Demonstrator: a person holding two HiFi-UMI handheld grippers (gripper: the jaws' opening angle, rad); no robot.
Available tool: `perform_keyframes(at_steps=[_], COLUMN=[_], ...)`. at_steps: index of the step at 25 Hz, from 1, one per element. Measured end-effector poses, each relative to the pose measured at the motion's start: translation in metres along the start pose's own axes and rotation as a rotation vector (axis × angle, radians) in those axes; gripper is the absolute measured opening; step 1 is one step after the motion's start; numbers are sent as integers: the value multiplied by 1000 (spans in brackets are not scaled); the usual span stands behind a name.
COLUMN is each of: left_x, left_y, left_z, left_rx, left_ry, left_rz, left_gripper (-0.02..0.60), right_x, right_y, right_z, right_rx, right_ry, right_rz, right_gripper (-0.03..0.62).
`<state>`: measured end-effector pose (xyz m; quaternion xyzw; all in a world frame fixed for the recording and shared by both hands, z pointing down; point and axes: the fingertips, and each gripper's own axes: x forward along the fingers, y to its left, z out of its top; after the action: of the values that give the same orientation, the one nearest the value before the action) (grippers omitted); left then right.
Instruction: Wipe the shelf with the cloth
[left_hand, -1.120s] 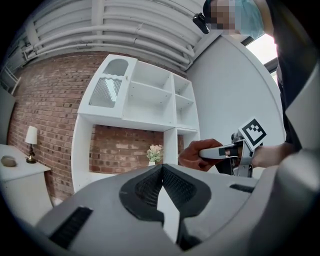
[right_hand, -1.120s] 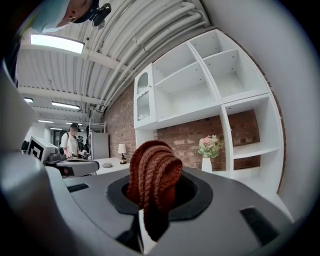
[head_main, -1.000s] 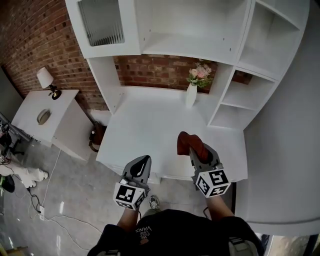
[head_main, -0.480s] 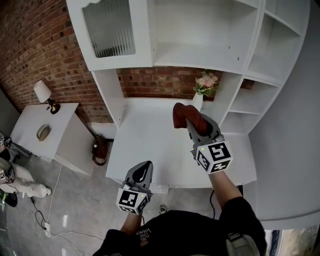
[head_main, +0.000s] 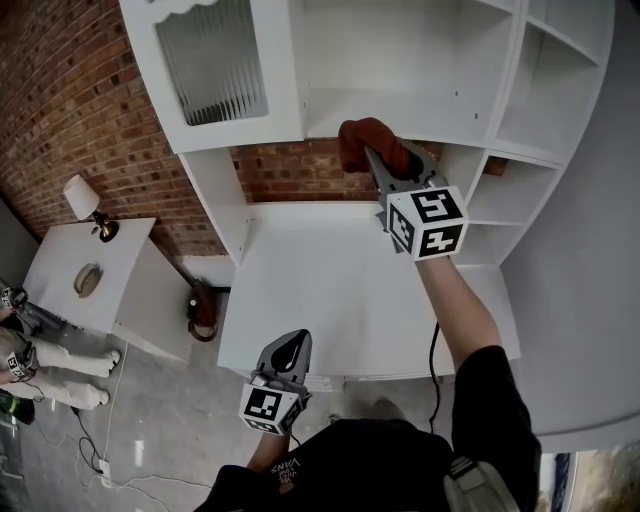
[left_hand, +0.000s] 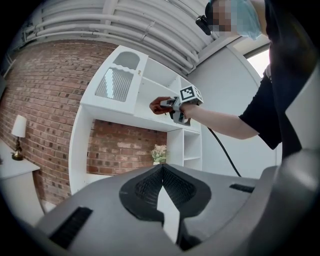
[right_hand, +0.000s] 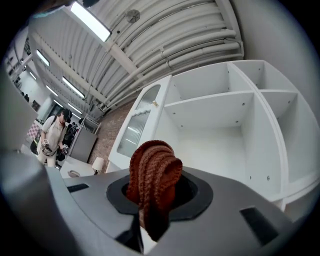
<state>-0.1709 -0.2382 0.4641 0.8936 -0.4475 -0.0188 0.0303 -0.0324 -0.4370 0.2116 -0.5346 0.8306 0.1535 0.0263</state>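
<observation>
Raised since the earlier frames: right gripper (head_main: 378, 165), now upper centre of the head view at the shelf (head_main: 420, 118) lip, jaws clamped on the one rust cloth (head_main: 362, 140) (bunched forward, presumably to lead the wipe). Left gripper (head_main: 285, 352) low, bottom centre-left, jaws together, empty, probably idle. Two grippers counted.

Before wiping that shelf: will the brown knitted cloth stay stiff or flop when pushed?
Probably floppy: the cloth bunches in folds in the right hand-held gripper. Its chunky knit looks light, and likely grippy rather than slippery.
</observation>
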Motion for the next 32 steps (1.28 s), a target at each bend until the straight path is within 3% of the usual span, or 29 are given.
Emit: perform_keyframes(at_steps=[6, 14, 26, 32], left_x=[16, 36, 58, 64], left_y=[2, 17, 31, 32], left_z=[2, 7, 1, -4], left_rx=[6, 5, -19, -15], left_ry=[-2, -14, -38, -43], left_rz=[40, 160, 315, 359], left_gripper=[8, 8, 8, 8], right_x=[60, 148, 238, 261], right_y=[-31, -48, -70, -74], right_z=[30, 22, -38, -57], right_rx=[-109, -176, 41, 4], right_ry=[14, 109, 402, 490], right_rz=[-8, 34, 131, 134], right_gripper=[97, 97, 97, 97])
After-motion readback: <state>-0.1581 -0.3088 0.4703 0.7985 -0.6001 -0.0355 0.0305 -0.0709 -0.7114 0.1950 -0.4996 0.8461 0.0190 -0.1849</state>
